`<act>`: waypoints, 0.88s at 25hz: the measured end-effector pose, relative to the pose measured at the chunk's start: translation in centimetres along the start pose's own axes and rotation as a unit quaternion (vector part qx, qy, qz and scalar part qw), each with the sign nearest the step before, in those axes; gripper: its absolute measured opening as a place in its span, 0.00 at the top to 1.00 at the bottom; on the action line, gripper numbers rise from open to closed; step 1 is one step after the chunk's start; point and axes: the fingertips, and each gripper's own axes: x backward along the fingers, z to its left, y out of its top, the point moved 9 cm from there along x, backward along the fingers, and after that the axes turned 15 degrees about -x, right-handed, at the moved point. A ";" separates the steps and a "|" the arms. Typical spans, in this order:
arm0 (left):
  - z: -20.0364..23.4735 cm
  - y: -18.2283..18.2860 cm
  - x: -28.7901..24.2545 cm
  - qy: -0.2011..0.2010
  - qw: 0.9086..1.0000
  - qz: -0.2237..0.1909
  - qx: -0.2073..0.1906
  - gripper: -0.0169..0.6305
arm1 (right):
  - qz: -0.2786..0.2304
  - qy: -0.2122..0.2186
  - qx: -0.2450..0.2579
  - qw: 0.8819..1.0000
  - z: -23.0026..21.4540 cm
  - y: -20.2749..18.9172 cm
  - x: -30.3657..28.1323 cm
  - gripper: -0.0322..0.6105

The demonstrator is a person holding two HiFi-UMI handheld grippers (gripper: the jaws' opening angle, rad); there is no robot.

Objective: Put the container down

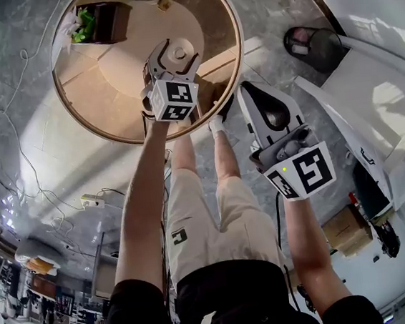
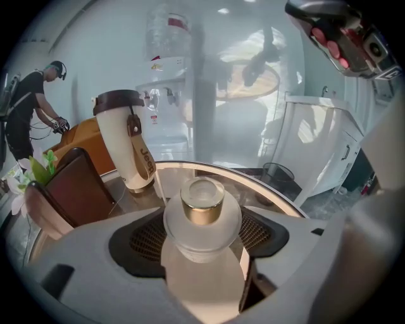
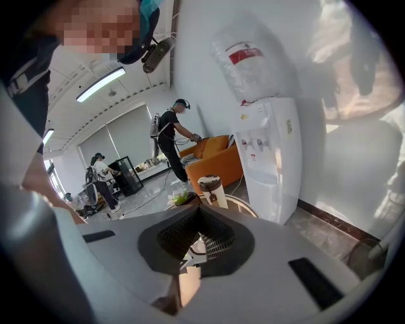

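The left gripper (image 2: 202,247) is clamped on a frosted glass bottle (image 2: 202,221). Its ribbed dark pads (image 2: 142,239) press the round body from both sides and stand about as far apart as the bottle is wide. The bottle is upright, with its long axis vertical. Its gold collar and clear stopper point up, and the head view looks down onto the stopper. I can read no writing on it.

It hangs over a round glass-topped table (image 1: 86,83), toward the edge nearer the person. The gripper hides the base, so I cannot tell whether it touches the glass.

The right gripper (image 3: 197,243) is held off to the side, clear of the table. Its jaws are drawn together to a thin slit with nothing between them.

Further back on the table, left of the bottle, a brown planter (image 2: 69,190) holds green leaves. Just behind it is a cream tumbler (image 2: 120,149) with a brown lid. The leather strap (image 2: 144,158) on the tumbler reads "Jeep".

Beyond the table's far rim a black waste bin (image 2: 278,172) sits on the floor. A white water dispenser (image 2: 166,120) stands against the wall, and the jug (image 2: 168,31) on top carries a red label too blurred to read. Furthest back at the left, a person in black (image 2: 25,120) bends beside an orange sofa (image 2: 79,136).
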 end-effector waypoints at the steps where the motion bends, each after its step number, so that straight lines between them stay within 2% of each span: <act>1: 0.0 0.2 0.3 0.001 1.000 -0.001 -0.001 0.44 | -0.001 0.000 0.001 1.000 0.1 0.2 0.2 0.95; 19: 0.6 6.2 8.4 0.044 0.999 -0.025 -0.016 0.44 | -0.025 0.020 0.027 0.999 3.6 4.5 4.9 0.95; 22: 0.2 6.8 9.7 0.053 0.998 -0.024 -0.007 0.44 | -0.026 0.023 0.035 0.999 4.0 4.9 5.9 0.95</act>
